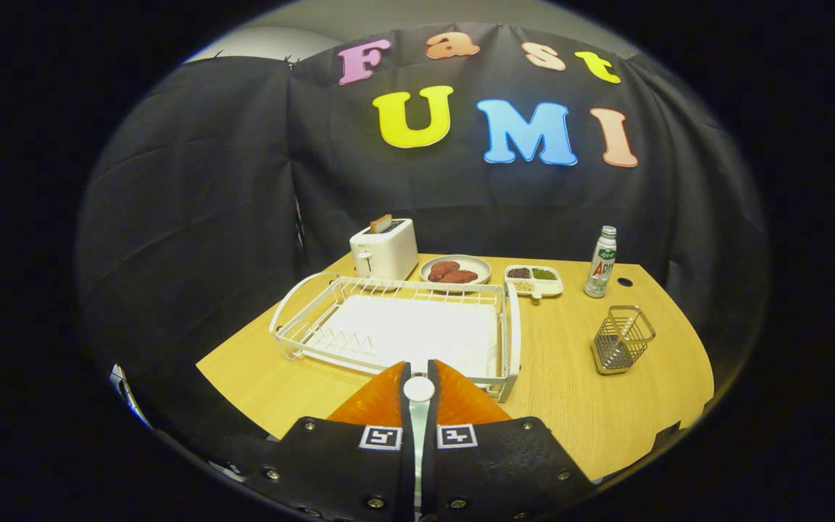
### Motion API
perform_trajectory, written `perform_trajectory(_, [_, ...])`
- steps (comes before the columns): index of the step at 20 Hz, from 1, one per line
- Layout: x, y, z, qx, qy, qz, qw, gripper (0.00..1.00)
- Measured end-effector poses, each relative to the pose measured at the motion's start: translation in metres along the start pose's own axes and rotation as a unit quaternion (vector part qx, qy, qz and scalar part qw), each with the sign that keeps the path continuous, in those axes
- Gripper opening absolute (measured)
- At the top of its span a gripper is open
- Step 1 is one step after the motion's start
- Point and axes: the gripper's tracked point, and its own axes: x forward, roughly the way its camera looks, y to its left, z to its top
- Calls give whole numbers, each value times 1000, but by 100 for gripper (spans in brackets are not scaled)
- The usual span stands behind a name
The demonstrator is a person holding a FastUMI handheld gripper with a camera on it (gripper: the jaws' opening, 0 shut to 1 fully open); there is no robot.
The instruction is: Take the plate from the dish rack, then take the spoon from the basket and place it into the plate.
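The gripper (418, 373) hangs above the near edge of a pale wood-grain table (577, 406), its two orange wedge-shaped fingers (377, 399) drawn close together and clamped on a spoon (418, 406), whose round white end shows at the fingertips while its slim metal handle runs back down the narrow gap between them. The finger mounts are matte black, studded with screws and bearing two small square markers. Just beyond the fingertips sits the dish rack (396, 326), a white wire frame with rounded handles, a row of short upright prongs and a flat white tray beneath; no plate can be made out in it. To the right, well apart from the rack, a small wire-mesh metal basket (622, 338) leans slightly. Along the far side stand a boxy white toaster (384, 250) with a slice poking up, a round plate of reddish-brown food (455, 270), a white divided dish (534, 280) holding dark and green fillings, and a slim bottle (601, 262).
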Motion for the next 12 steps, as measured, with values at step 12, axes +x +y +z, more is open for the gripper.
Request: perform_trajectory(12, [21, 19, -50, -11, 76, 43, 996, 4])
